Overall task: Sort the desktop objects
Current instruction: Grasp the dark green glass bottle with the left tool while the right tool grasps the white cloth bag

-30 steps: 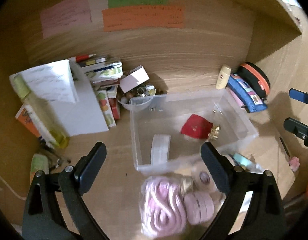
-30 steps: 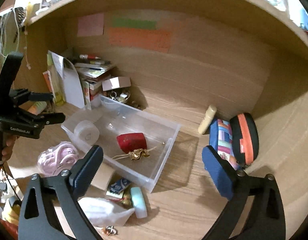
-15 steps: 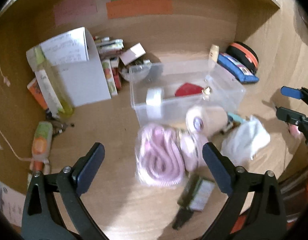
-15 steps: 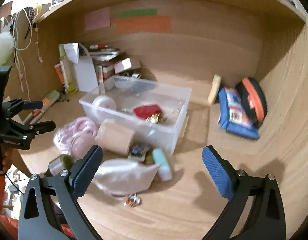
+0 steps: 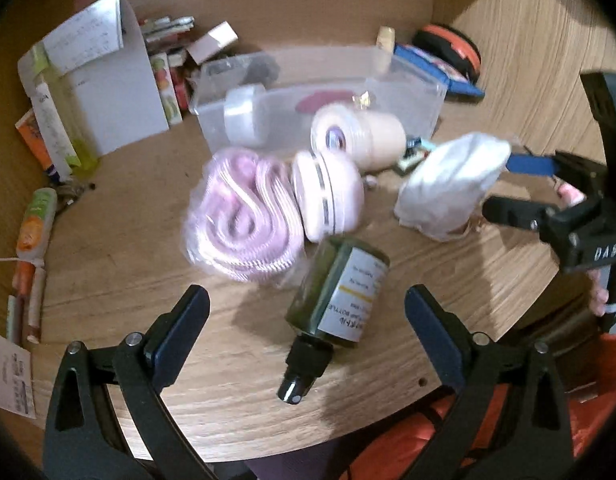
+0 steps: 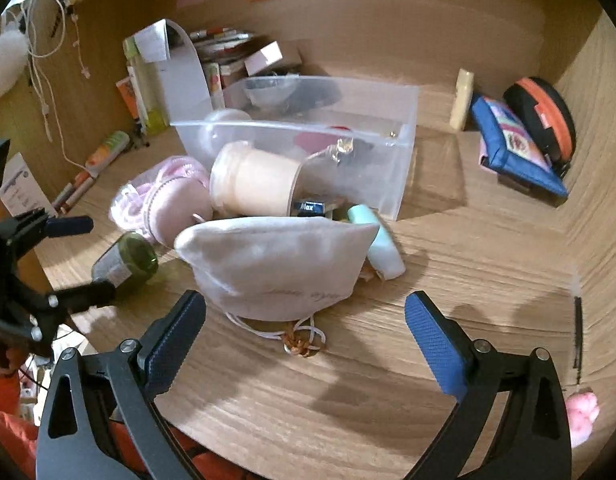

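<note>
Both hand-held grippers, left (image 5: pixel 305 322) and right (image 6: pixel 305 322), gape empty; green bottle (image 5: pixel 340 294) label unreadable.

On my bench (image 6: pixel 448 280) the bin (image 6: pixel 404 128) sits toward the back, with a tape roll (image 5: pixel 243 114) inside its left end. Just before the bin lies a tipped jar (image 6: pixel 255 180); left of the jar I see a coiled cord bag (image 5: pixel 239 216) touching a round case (image 5: pixel 328 196). Before the jar lies a drawstring pouch (image 6: pixel 275 260), a small tube (image 6: pixel 382 240) at its right. Left of the pouch a dropper bottle (image 5: pixel 340 292) lies on its side. Far right, against the wall, a pencil case (image 6: pixel 516 144) leans beside a round zip case (image 6: pixel 544 116).
</note>
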`<state>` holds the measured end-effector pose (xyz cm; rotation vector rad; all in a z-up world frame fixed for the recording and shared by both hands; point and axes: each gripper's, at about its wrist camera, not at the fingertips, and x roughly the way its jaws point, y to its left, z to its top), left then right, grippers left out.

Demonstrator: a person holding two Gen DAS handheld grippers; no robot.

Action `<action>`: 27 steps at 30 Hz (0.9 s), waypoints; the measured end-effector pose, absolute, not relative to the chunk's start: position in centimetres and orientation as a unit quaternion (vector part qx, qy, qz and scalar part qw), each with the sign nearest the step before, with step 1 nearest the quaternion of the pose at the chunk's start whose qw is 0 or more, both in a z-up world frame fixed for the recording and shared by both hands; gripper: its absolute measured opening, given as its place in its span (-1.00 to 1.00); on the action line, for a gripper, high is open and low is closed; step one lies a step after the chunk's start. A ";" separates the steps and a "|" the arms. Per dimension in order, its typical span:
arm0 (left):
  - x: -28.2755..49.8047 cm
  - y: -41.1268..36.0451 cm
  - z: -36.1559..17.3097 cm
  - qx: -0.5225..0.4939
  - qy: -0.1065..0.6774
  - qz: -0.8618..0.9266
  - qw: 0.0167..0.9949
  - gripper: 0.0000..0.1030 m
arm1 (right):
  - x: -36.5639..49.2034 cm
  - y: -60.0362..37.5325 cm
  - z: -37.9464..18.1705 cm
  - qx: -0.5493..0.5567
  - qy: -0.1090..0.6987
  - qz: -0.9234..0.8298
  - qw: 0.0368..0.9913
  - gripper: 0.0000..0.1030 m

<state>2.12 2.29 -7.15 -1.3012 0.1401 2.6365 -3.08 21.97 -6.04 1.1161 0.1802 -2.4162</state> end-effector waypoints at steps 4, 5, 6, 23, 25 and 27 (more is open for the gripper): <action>1.6 2.5 -8.5 -0.452 0.042 0.885 0.100 0.93 | -4.3 21.6 -6.8 0.423 0.044 -0.871 0.245 0.93; 1.5 2.5 -8.7 -0.451 0.042 0.886 0.097 0.93 | -4.7 21.5 -7.1 0.429 0.036 -0.868 0.248 0.93; 1.5 2.4 -8.9 -0.449 0.040 0.887 0.096 0.93 | -5.1 21.4 -7.3 0.433 0.029 -0.865 0.252 0.93; 1.5 2.6 -9.7 -0.429 0.039 0.898 0.093 0.08 | -6.0 19.5 -7.3 0.419 0.023 -0.863 0.280 0.41; 1.5 2.4 -9.6 -0.428 0.034 0.898 0.095 -0.03 | -5.8 19.7 -7.0 0.415 0.020 -0.865 0.282 0.35; 1.6 2.3 -9.6 -0.425 0.035 0.900 0.094 -0.11 | -5.7 20.2 -6.6 0.413 0.012 -0.865 0.287 0.31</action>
